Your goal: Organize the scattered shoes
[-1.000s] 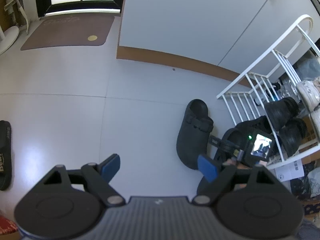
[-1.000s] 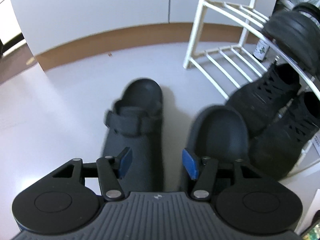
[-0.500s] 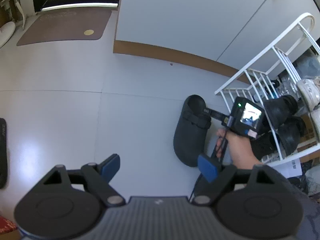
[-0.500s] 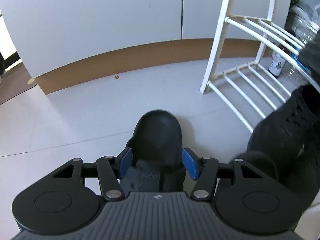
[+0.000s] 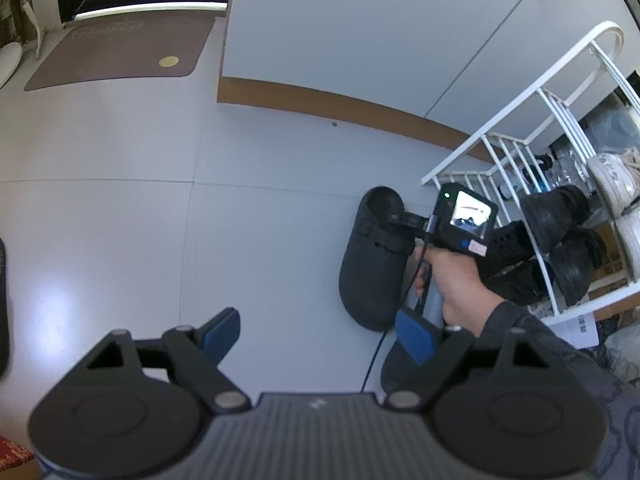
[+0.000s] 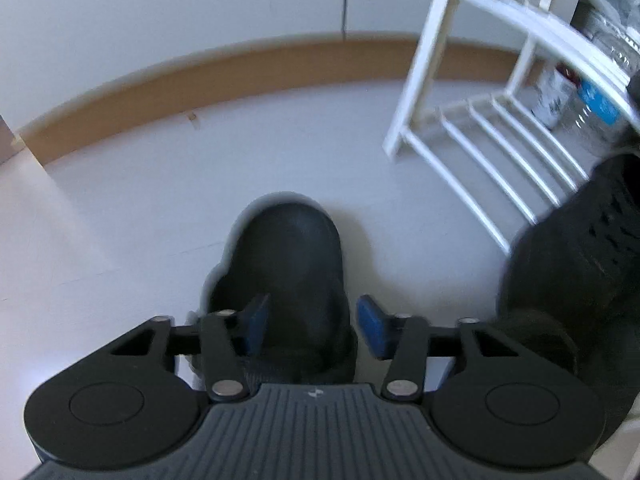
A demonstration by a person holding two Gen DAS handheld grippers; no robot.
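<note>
The right tongs (image 6: 308, 322) point steeply down over a black clog (image 6: 288, 264) that lies flat on the pale floor (image 6: 160, 200), toe toward twelve o'clock. Their blue pads (image 6: 370, 328) straddle the clog's upper near the strap and the jaws are closing, with the clog between them; the left pad looks close against the clog's side, while a sliver of floor shows beside the right pad, so the grip does not look complete. Taking it across the middle probably makes sense because the upper is the narrowest firm part and would balance the shoe when lifted.

From the left wrist view the same clog (image 5: 376, 264) sits at about three o'clock, just beside the foot of the white shoe rack (image 5: 520, 152), with the person's right hand (image 5: 452, 280) wrapped on the tong handle above it. A second clog (image 5: 404, 364) lies nearer, partly hidden behind the left pad. Dark shoes already fill the rack's lower shelves (image 5: 556, 216), so the clog likely belongs there too.

The left tongs (image 5: 320, 332) hang wide open over bare floor, holding nothing, perhaps kept clear of the working hand. A doormat (image 5: 120, 52) lies far off at eleven o'clock.
</note>
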